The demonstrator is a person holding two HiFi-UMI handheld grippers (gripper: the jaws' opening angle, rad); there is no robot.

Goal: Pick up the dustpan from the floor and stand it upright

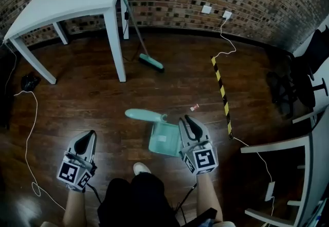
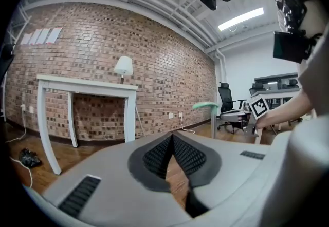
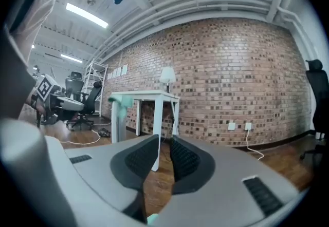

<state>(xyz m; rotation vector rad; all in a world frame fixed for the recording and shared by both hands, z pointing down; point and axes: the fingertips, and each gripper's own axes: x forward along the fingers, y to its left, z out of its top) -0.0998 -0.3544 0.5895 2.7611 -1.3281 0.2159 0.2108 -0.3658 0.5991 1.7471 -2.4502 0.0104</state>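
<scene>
The teal dustpan [image 1: 163, 139] sits on the floor [image 1: 103, 102] just left of the right gripper [image 1: 186, 120], outside its fingers, which stand slightly apart with nothing between them. The left gripper [image 1: 90, 135] has its fingers clenched on nothing, well apart from the dustpan.

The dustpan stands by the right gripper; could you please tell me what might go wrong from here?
1. The dustpan stands free on the floor with the right gripper, open and empty, close beside it; a sideways swing could tip it over.
2. The person's shoe is close to the dustpan, so a step forward might kick it.
3. A white cable loops over the floor near the left gripper and could catch a foot.
</scene>
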